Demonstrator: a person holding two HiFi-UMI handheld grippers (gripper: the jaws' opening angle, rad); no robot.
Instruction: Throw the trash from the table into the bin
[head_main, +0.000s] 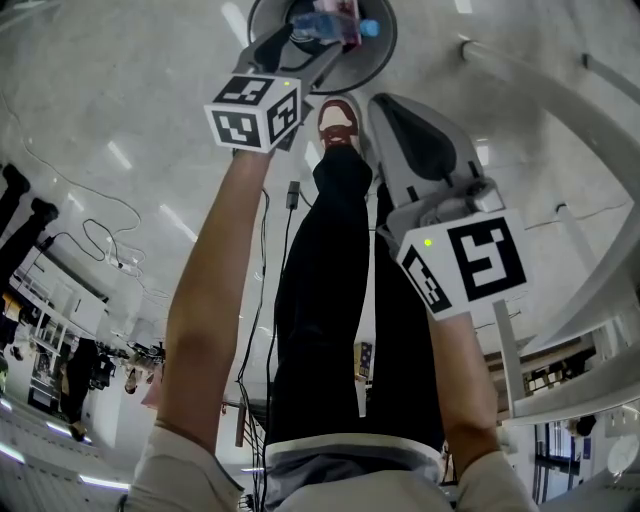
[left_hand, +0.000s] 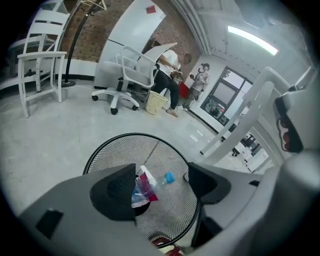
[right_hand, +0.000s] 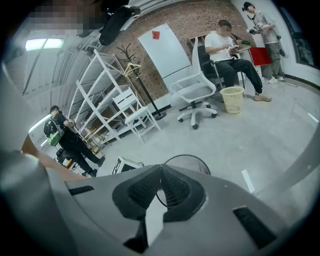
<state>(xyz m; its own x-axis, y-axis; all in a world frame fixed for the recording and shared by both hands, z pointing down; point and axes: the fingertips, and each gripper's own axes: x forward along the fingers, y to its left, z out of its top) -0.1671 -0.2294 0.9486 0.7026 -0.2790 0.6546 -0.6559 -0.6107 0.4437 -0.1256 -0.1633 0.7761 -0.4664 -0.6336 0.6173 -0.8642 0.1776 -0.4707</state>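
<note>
A round black wire-mesh bin (head_main: 385, 60) stands on the grey floor at the top of the head view. Inside it lie a clear plastic bottle (head_main: 335, 25) with a blue cap and a red and white wrapper. My left gripper (head_main: 318, 48) hangs over the bin with its jaws apart and nothing pressed between them. In the left gripper view the bottle (left_hand: 152, 182) and wrapper (left_hand: 146, 196) show between the jaws, down on the bin's mesh (left_hand: 100, 150). My right gripper (head_main: 382, 102) is held beside the bin, shut and empty. In the right gripper view the bin (right_hand: 192, 159) shows just past its tips (right_hand: 161, 172).
My shoe (head_main: 338, 118) stands close to the bin's near rim. A white office chair (left_hand: 125, 85), a white wooden chair (left_hand: 42, 60) and a pale wicker basket (left_hand: 156, 102) stand farther off. White shelving (right_hand: 107, 100) and several people are in the background.
</note>
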